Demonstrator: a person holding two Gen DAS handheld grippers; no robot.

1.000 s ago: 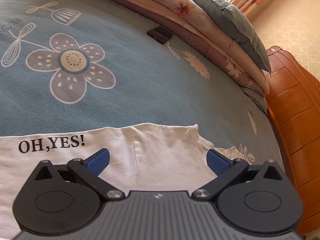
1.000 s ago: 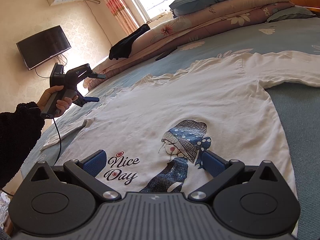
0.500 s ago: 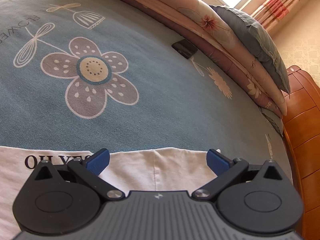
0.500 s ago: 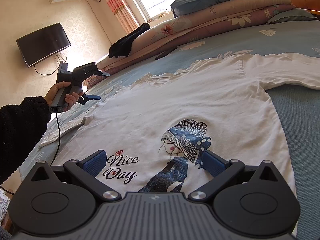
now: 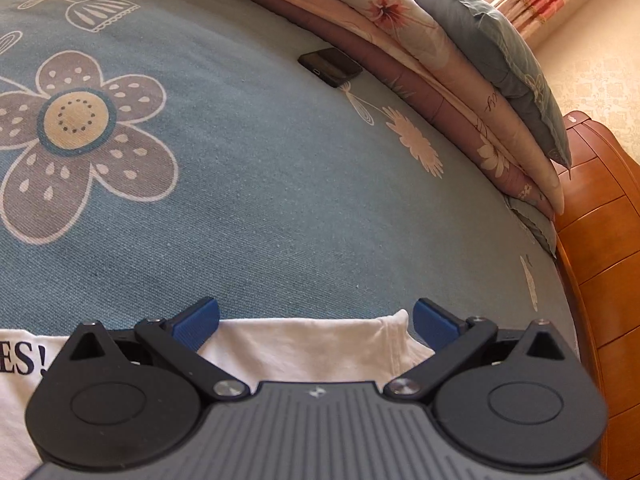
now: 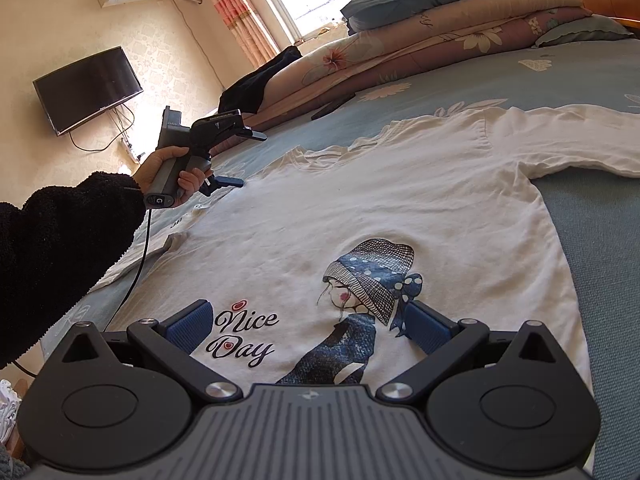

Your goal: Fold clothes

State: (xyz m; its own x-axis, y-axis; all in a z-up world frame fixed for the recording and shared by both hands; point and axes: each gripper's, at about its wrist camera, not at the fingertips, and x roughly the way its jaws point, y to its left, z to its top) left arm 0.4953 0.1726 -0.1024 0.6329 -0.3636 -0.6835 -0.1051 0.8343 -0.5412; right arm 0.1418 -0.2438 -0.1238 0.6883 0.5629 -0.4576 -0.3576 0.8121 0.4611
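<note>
Flat on the blue bed cover with a flower print (image 6: 500, 80) lies the white cotton T-shirt with a printed girl in a blue hat (image 6: 380, 216), its front up and the words "Nice Day" at about 7 o'clock from the girl. One sleeve stretches to 3 o'clock in the right wrist view, the other sleeve lies at 9 o'clock, under the left gripper (image 6: 236, 158). The right gripper (image 6: 308, 324) hovers just above the lower part of the shirt with its blue fingers wide apart — they hold nothing, and the print shows between them. The left gripper, held by a hand (image 6: 170, 176) in a fuzzy black sleeve (image 6: 60, 256), is also wide open and empty; in its own view the white sleeve edge (image 5: 312, 340) sits between the two blue pads (image 5: 198, 318), with letters "ES!" at 9 o'clock. Whether the pads touch the cloth I cannot tell. Beyond, at 12 o'clock on the cover, rests a black phone (image 5: 330, 67) — just beside a stack of folded floral quilts (image 5: 440, 92) with a grey-blue pillow (image 5: 492, 60) on top. An orange wooden headboard (image 5: 600, 240) stands at 3 o'clock.
</note>
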